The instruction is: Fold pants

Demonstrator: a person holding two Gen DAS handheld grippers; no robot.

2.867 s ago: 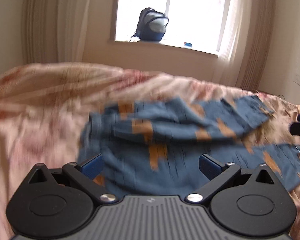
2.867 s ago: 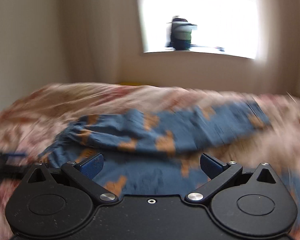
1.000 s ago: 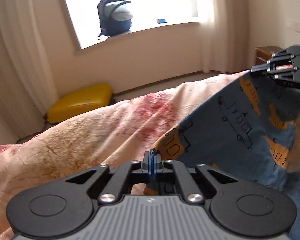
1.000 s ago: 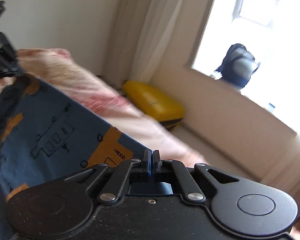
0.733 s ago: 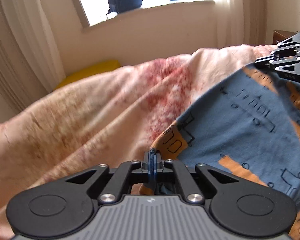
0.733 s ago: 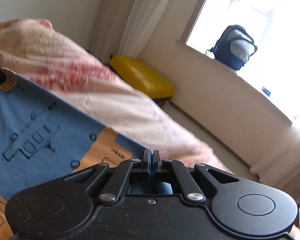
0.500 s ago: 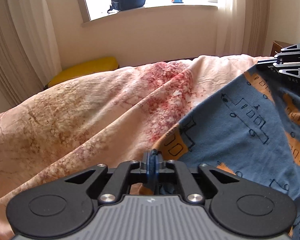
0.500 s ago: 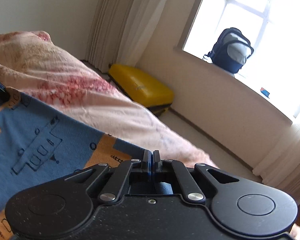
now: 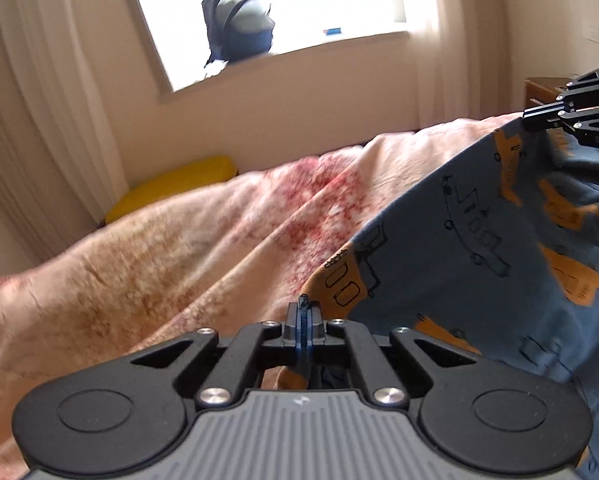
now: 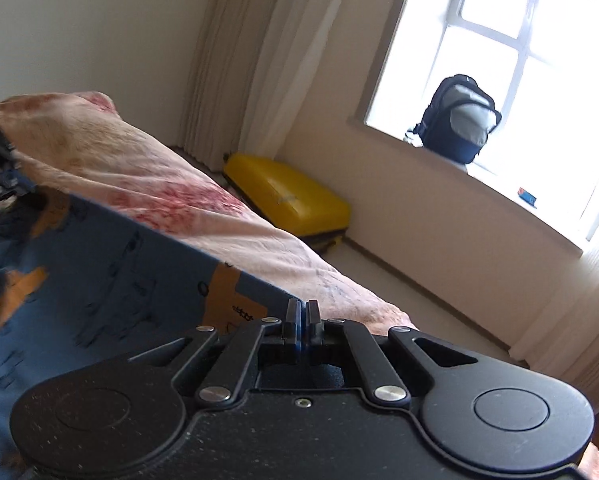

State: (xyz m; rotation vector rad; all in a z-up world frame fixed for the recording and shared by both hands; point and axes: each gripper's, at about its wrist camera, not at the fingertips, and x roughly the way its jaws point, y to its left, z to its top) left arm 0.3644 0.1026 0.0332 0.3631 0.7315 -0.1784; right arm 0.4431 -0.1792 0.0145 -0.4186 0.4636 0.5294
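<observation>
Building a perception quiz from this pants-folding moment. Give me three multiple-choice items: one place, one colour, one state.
1. Where is the backpack?
A. on the windowsill
B. on the bed
C. on the floor

2. What colour is the suitcase beside the bed?
A. red
B. yellow
C. green

3. How are the pants held?
A. lying loose, both tools open
B. pinched by the left tool only
C. pinched by both tools, edge stretched between them

Answers: 1 A, it stands on the sill against the window. 2 B, its shell is bright yellow. 3 C, left tool and right tool are each shut on the fabric edge.
</observation>
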